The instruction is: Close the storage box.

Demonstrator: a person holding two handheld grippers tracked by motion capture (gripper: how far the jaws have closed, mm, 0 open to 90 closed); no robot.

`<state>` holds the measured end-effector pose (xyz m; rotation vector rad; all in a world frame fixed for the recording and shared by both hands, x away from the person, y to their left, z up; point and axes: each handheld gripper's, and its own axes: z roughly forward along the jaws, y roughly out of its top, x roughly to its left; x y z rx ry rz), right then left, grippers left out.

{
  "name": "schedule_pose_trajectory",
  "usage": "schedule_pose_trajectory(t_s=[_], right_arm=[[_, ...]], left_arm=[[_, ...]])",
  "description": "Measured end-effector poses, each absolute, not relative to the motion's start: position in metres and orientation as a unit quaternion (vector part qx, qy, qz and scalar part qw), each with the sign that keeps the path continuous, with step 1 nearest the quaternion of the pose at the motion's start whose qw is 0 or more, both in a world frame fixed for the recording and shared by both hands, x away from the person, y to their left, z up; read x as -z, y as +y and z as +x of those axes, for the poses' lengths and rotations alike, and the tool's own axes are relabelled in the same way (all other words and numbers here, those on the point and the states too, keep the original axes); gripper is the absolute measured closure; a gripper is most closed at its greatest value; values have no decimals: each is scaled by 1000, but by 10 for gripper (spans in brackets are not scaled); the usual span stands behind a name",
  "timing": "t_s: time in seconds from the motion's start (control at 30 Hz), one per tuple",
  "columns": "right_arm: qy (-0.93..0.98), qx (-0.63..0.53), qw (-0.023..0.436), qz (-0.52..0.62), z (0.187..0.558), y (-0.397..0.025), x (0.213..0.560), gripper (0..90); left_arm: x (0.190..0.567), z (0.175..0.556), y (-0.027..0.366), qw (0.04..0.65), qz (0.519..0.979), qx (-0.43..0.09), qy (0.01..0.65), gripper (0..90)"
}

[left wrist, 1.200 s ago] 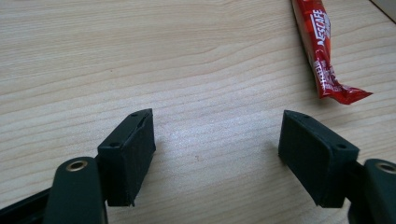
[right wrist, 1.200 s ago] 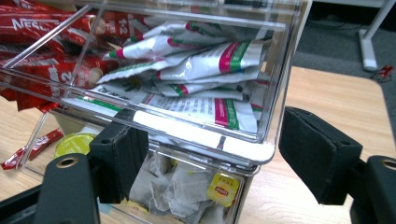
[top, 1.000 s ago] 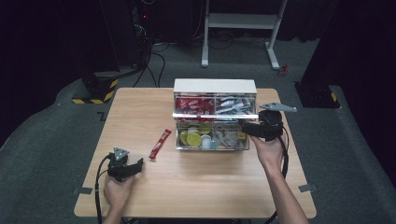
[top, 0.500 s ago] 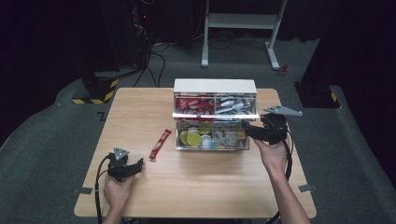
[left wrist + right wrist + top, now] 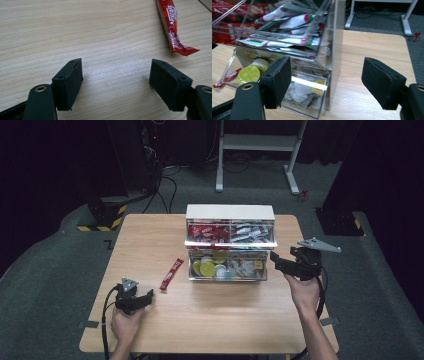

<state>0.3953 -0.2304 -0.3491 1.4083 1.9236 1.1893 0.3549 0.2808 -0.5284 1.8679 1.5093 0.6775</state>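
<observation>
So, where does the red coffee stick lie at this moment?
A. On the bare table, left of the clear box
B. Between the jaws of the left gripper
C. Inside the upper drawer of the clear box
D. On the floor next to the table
A: the red coffee stick lies flat on the table, to the left of the clear box, while the left gripper stands open with nothing between its jaws.
</observation>
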Motion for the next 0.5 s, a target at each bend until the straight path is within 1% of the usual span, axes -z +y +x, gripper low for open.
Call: schedule_pose_trajectory(t_s=[0.5], right_arm=[[687,-433,247,529,386,-253,360,271]], left_arm=[[528,355,281,318,710,-257,573,270]])
